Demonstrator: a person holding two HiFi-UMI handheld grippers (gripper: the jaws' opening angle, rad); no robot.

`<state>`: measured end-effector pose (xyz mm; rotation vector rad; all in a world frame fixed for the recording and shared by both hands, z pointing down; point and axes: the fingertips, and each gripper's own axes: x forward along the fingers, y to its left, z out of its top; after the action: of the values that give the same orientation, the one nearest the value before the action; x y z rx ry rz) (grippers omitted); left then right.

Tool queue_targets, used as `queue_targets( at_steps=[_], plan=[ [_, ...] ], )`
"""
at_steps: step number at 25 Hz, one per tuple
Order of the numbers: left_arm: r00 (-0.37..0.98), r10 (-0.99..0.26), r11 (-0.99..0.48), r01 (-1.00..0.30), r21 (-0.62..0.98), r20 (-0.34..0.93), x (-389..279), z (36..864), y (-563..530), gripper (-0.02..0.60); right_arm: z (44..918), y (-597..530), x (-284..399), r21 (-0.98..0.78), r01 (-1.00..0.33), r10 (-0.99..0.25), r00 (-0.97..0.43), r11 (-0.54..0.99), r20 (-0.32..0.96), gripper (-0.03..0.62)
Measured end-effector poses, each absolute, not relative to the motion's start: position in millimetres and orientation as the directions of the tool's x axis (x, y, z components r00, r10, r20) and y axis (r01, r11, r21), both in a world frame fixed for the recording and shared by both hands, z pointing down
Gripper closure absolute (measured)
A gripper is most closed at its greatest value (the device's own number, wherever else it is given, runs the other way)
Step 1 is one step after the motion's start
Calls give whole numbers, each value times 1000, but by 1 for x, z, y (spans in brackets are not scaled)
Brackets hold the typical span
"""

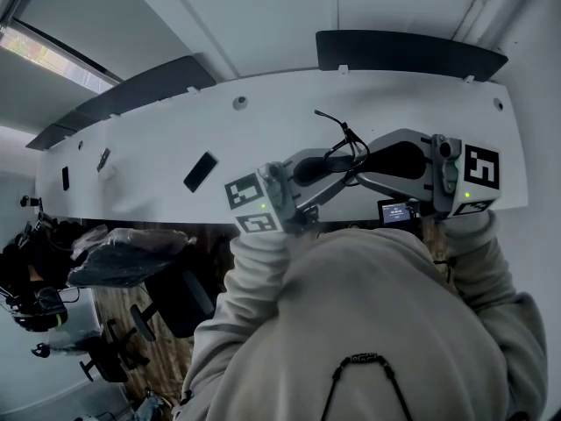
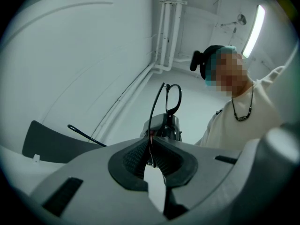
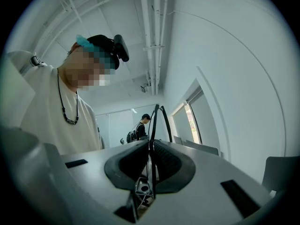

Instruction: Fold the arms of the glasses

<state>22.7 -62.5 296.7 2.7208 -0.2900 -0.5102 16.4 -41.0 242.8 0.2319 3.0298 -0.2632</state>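
Fingers (image 2: 133,159) on my left gripper (image 2: 151,156) and right gripper (image 3: 151,163) clamp the glasses (image 2: 172,99); next, I'd swing an arm (image 2: 84,134) inward.

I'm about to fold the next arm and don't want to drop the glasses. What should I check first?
1. Left gripper pinching the glasses: ok, closed on the thin frame.
2. Right gripper gripping too: ok, the frame is clamped in its jaws.
3. Glasses clear of the table: ok, held in the air.
4. Arms folded: not ok, one arm sticks out sideways.
5. Other arm's state: cannot tell.
6. A gripper free to push: not ok, both are holding.
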Motion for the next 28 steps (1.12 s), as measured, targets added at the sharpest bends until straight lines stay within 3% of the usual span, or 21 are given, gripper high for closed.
queue_targets(
  at_steps=[5, 8, 13, 18, 22, 28],
  plan=[
    [902, -325, -903, -205, 379, -285, 22, 302, -75, 558, 249, -52, 20, -182, 130, 115, -989, 975, -93, 543],
    [889, -373, -886, -257, 386, -264, 21, 305, -86, 465, 250, -62, 30, -196, 123, 105, -989, 973, -103, 543],
    [855, -459, -844, -334, 420, -243, 2, 312, -100, 378, 247, -62, 36, -184, 125, 105, -988, 975, -115, 543],
    [795, -577, -779, -468, 418, -186, -13, 318, -116, 376, 236, -42, 41, -126, 188, 164, -970, 974, -179, 543],
    [771, -594, -765, -452, 459, -231, -19, 311, -120, 376, 227, -16, 42, -60, 273, 253, -941, 960, -227, 543],
    [762, -591, -786, -472, 399, -264, -20, 300, -111, 377, 219, 7, 46, -19, 325, 308, -914, 946, -265, 543]
  ],
)
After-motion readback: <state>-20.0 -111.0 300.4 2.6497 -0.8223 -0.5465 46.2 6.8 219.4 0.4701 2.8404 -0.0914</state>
